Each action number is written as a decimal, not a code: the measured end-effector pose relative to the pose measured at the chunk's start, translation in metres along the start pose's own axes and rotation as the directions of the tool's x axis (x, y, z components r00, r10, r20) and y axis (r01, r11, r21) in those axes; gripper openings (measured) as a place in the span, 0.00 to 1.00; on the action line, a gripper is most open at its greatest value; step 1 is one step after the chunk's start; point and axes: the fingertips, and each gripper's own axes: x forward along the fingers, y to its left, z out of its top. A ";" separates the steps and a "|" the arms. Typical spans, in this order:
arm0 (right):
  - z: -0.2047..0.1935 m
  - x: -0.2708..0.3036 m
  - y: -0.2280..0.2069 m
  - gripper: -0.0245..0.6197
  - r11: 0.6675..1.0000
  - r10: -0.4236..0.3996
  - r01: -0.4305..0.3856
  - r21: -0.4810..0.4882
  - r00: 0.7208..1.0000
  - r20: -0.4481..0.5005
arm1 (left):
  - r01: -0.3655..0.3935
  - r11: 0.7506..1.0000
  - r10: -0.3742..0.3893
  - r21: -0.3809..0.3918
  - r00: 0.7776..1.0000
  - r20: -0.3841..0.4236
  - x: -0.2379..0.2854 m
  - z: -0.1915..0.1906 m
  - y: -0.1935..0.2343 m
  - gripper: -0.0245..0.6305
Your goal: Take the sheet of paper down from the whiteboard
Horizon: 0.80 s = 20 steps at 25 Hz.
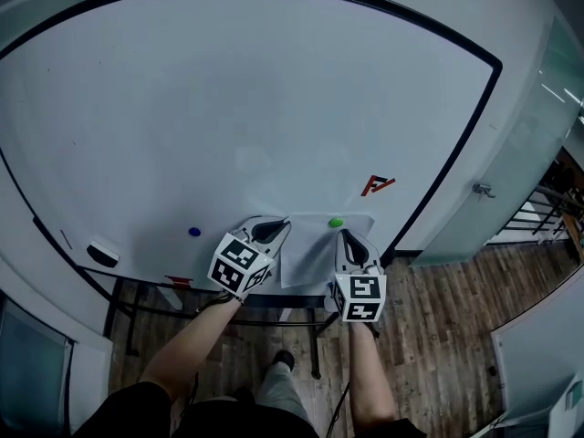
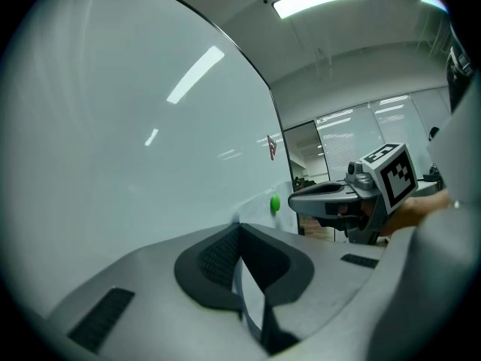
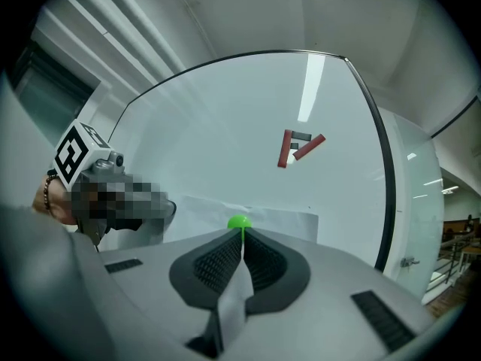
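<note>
A white sheet of paper (image 1: pixel 306 258) hangs low on the whiteboard (image 1: pixel 228 108), with a green magnet (image 1: pixel 336 222) near its top edge. My left gripper (image 1: pixel 279 226) is shut on the sheet's upper left corner. My right gripper (image 1: pixel 346 236) is shut on its right edge just below the magnet. In the left gripper view the paper (image 2: pixel 257 203) runs from the board into the shut left gripper (image 2: pixel 239 226); the right gripper (image 2: pixel 338 198) shows beyond. In the right gripper view a strip of paper (image 3: pixel 293 221) passes between the shut right gripper (image 3: pixel 242 234), right under the green magnet (image 3: pixel 240 221).
A blue magnet (image 1: pixel 194 232) sits left of the sheet and red magnets (image 1: pixel 377 185) up to its right. An eraser (image 1: pixel 102 252) rests at the board's lower left. The board's black frame (image 1: pixel 456 162) and a glass door handle (image 1: pixel 483 190) lie to the right.
</note>
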 end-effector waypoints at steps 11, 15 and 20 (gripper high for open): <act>0.008 0.008 0.002 0.11 1.000 -0.030 0.031 -0.004 0.999 0.019 | 0.024 0.999 -0.024 -0.028 1.000 0.002 -0.001 0.000 -0.001 0.07; 0.005 0.015 0.006 0.26 1.000 -0.018 0.018 -0.009 1.000 -0.001 | 0.025 0.999 -0.025 -0.028 1.000 -0.001 0.000 0.000 -0.001 0.07; 0.006 0.019 0.009 0.26 0.997 -0.063 0.063 -0.050 0.998 0.005 | 0.039 0.999 -0.039 -0.030 0.999 -0.008 0.001 -0.001 -0.001 0.07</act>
